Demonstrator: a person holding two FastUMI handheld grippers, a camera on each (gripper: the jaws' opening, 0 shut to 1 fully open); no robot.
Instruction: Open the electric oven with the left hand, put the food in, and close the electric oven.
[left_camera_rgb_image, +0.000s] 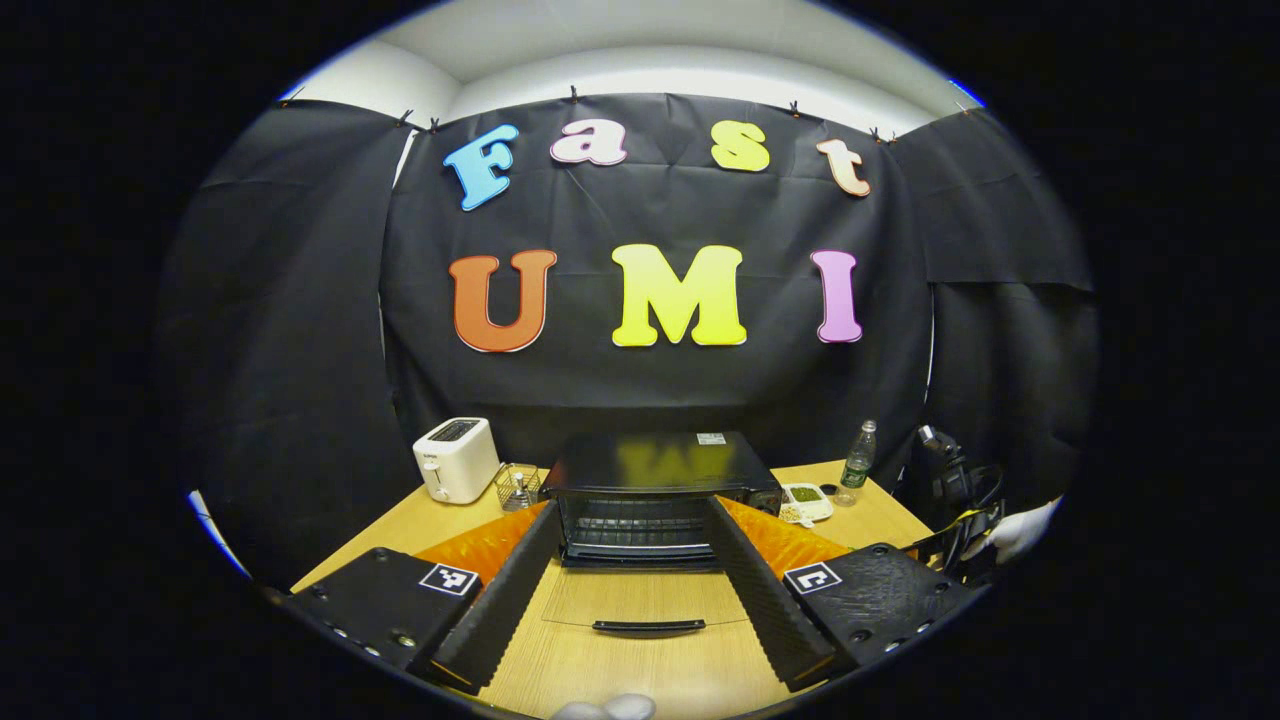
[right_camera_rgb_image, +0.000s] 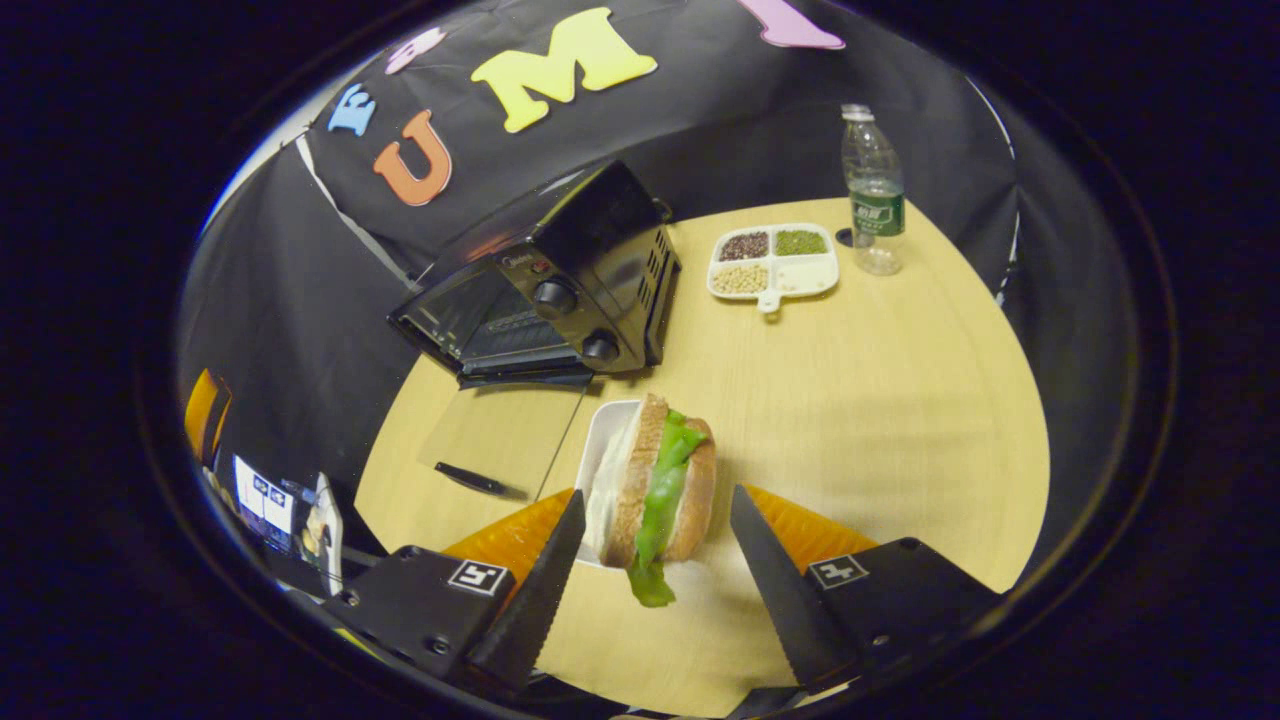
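The black electric oven (left_camera_rgb_image: 650, 480) stands mid-table with its glass door (left_camera_rgb_image: 640, 595) folded down flat, handle (left_camera_rgb_image: 648, 627) nearest me. My left gripper (left_camera_rgb_image: 632, 505) hangs open in front of it, one finger on each side of the door, holding nothing. In the right gripper view a sandwich (right_camera_rgb_image: 655, 485) of bread and green lettuce stands on edge on a white plate (right_camera_rgb_image: 603, 440), just right of the lowered door (right_camera_rgb_image: 500, 430) and below the oven (right_camera_rgb_image: 590, 250). My right gripper (right_camera_rgb_image: 658, 495) is open, its fingers flanking the sandwich with small gaps on both sides.
A white toaster (left_camera_rgb_image: 455, 458) and a small wire basket (left_camera_rgb_image: 518, 487) sit left of the oven. To its right are a divided dish of beans (right_camera_rgb_image: 772, 258) and a water bottle (right_camera_rgb_image: 873, 190). Bare wooden table (right_camera_rgb_image: 900, 400) lies right of the sandwich.
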